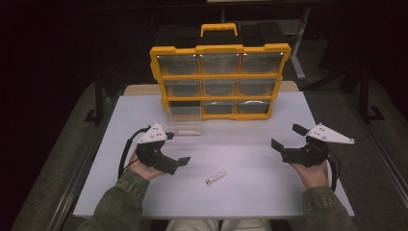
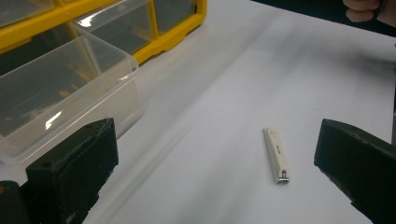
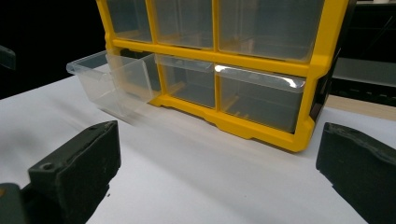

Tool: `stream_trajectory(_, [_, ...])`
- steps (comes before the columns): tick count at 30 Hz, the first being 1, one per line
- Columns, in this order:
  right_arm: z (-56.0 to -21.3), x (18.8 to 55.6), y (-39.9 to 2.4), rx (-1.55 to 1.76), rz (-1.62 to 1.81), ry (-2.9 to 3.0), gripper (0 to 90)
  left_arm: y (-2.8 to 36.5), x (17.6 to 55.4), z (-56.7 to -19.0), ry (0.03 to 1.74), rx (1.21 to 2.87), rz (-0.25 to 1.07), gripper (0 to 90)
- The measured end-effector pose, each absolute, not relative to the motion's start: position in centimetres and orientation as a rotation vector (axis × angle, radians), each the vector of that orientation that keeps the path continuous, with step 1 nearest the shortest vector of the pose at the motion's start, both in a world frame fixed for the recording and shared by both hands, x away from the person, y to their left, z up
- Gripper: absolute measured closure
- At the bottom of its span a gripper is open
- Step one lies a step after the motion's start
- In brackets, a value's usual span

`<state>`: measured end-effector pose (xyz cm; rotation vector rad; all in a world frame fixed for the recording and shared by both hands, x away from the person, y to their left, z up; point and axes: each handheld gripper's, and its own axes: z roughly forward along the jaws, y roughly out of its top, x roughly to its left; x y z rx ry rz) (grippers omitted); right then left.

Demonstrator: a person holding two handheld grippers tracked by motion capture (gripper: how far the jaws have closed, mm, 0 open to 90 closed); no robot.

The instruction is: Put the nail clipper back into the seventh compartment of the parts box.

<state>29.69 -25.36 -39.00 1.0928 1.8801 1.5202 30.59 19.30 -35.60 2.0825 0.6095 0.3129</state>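
- While the small white nail clipper lies flat on the white counter, between the two hands and nearer the left one, neither tool touches it.
- The left tool hovers just left of the clipper with its jaws wide apart and nothing between them; in the left gripper view the clipper sits on the counter ahead, closer to the right-hand jaw, its metal end toward the camera.
- The right tool rests well off to the right, jaws also apart and empty, aimed toward the yellow organiser standing at the back of the counter.
- The organiser's bottom-left clear drawer is pulled out over the counter; it looks empty, though glare makes that hard to confirm. The other drawers sit closed.
- Judged from this layout, the work in hand looks like picking the clipper up to stow it in the open drawer, and the step is the approach before the grasp.
- The next move likely calls for the left tool to shift slightly toward the clipper, line its jaws across the narrow width, and come down until they straddle it.
- The clipper is thin and lies flat, so the jaws would need to reach almost to the counter surface to catch it without pushing it away.
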Motion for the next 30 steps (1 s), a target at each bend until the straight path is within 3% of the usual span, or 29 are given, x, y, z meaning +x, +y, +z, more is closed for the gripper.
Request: stream_trajectory(30, [-39.1, 29.6, -25.2, 1.087, 1.510, 1.907, 0.0, 13.8, 30.6, -38.2, 0.525, 2.209, 0.200, 0.0])
